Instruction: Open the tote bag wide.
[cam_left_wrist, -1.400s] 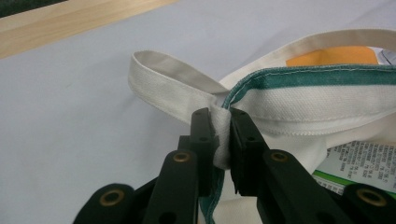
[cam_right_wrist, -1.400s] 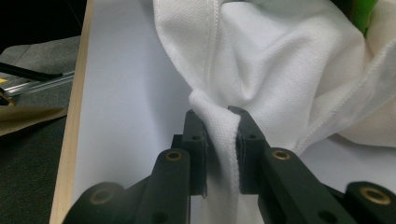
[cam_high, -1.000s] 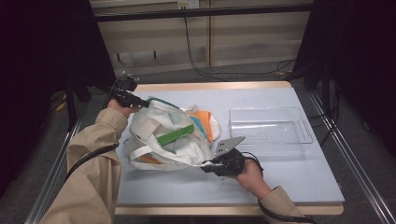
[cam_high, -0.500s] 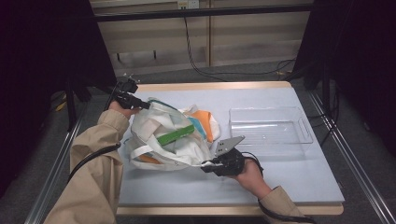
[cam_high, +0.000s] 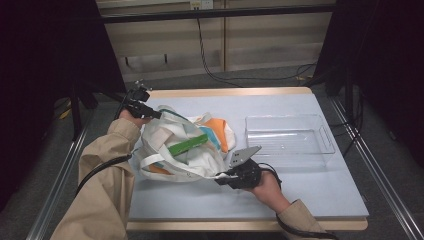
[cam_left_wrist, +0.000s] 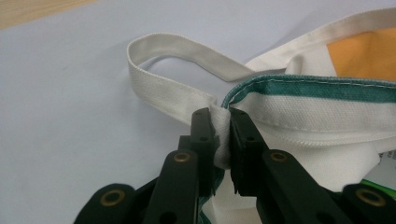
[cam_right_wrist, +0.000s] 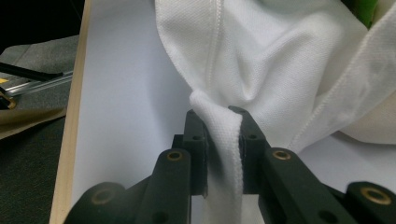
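At centre-left of the high view, white tote bag (cam_high: 180, 150) lies crumpled on the pale blue worktop (cam_high: 310, 185), mouth pulled open between the two tongs. Bag has orange and teal patches; a green box-like item (cam_high: 187, 145) sits in the opening, tilted.

Left tongs (cam_high: 159, 116) at the bag's upper-left edge, near the worktop's far-left corner. Left gripper view: jaws nearly together, pinching the white fabric (cam_left_wrist: 222, 135) right where the green-trimmed rim (cam_left_wrist: 317, 89) starts; a white strap loop (cam_left_wrist: 187, 65) lies flat on the worktop just beyond.

Right tongs (cam_high: 220, 177) at the bag's lower-right edge, grey plate on top. Right gripper view: jaws narrow, clamped on a bunched fold of white cloth (cam_right_wrist: 223, 140).

Clear plastic tray (cam_high: 325, 145) sits at right of frame, near the bag but not touching it.
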